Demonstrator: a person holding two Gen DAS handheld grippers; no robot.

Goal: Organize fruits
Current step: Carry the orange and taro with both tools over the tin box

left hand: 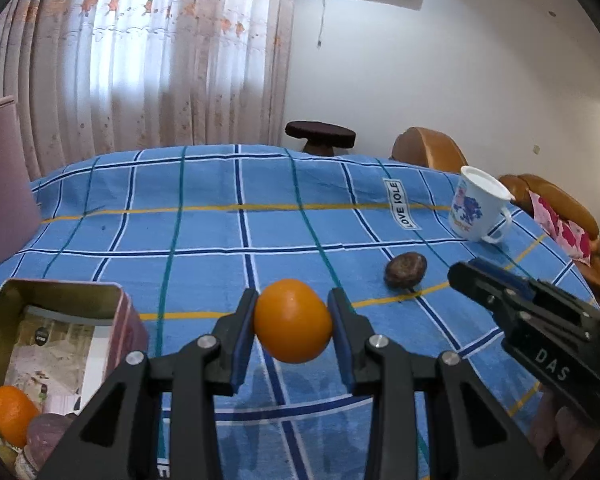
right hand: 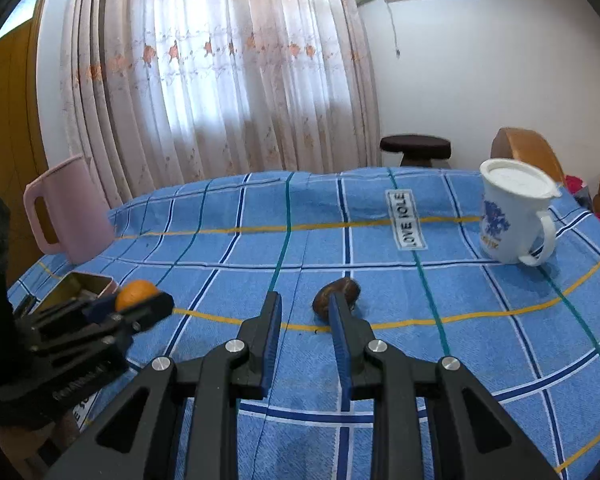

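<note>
1. My left gripper is clamped on the orange, frame centre, above the blue cloth.
2. My right gripper stands apart, holding nothing.
3. The brown fruit lies just behind its right fingertip.
4. The tin sits lower left.

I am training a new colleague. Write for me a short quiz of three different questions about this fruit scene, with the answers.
1. True or false: the left gripper holds an orange between its jaws.
2. Multiple choice: where is the dark brown fruit? A) inside the tin box B) on the blue checked cloth, ahead of the right gripper C) inside the white mug
3. Fill in: the tin box already holds another ____ fruit in its near corner.

Key: 1 true; 2 B; 3 orange.
</note>
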